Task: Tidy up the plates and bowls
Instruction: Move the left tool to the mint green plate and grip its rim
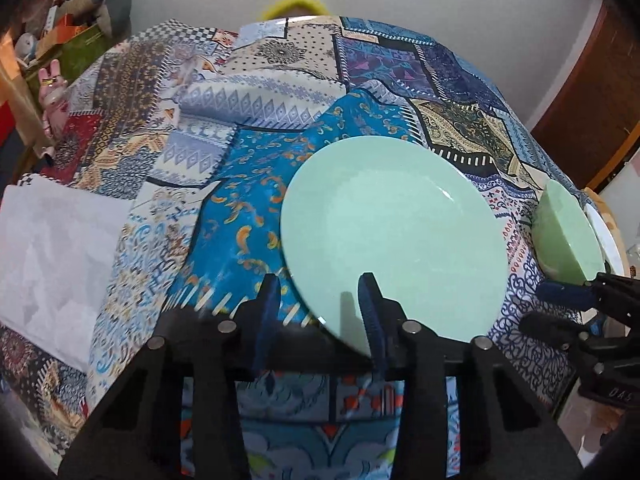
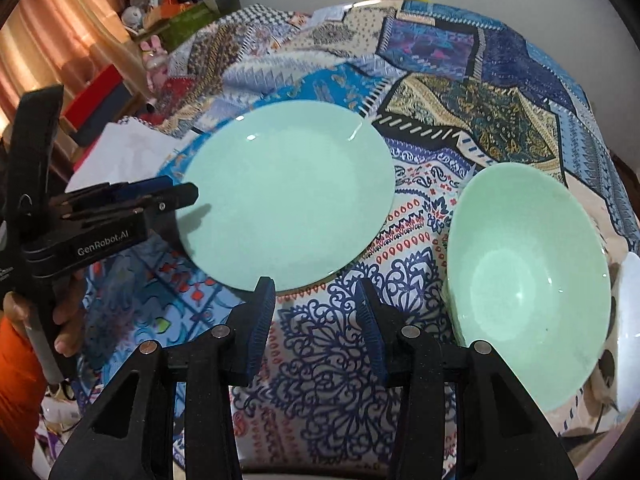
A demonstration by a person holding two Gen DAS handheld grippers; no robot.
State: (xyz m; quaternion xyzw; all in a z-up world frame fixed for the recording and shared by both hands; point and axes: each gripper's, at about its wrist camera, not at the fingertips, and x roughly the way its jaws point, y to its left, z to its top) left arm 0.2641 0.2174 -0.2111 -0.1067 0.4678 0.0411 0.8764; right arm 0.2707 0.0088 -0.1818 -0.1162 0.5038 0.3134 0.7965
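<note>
Patchwork cloth [image 2: 460,120], printed in blues, creams and reds, is spread over the whole table, and everything else is laid on it. A white sheet [image 1: 52,248] is seen on the cloth's left part. A pale green plate [image 2: 288,200] is set flat near the middle of the cloth, and its near edge appears slightly lifted in the left wrist view, though this cannot be confirmed. A pale green bowl [image 2: 528,280] is placed upright to the right of the plate, apart from it, with a strip of cloth between them. A white dish [image 2: 630,300] is glimpsed just beyond the bowl at the right edge; whether the two touch cannot be told.

The left gripper [image 1: 320,300] is held at the plate's near-left rim, fingers spread, with the rim passing between them; one blue pad [image 1: 370,308] is seen over the plate's surface and the other outside the rim. No pinch on the plate is seen. The right gripper [image 2: 316,304] is held low over the cloth between plate and bowl, fingers spread, with nothing between them. A hand [image 2: 60,320] with an orange sleeve is seen on the left gripper's handle.
</note>
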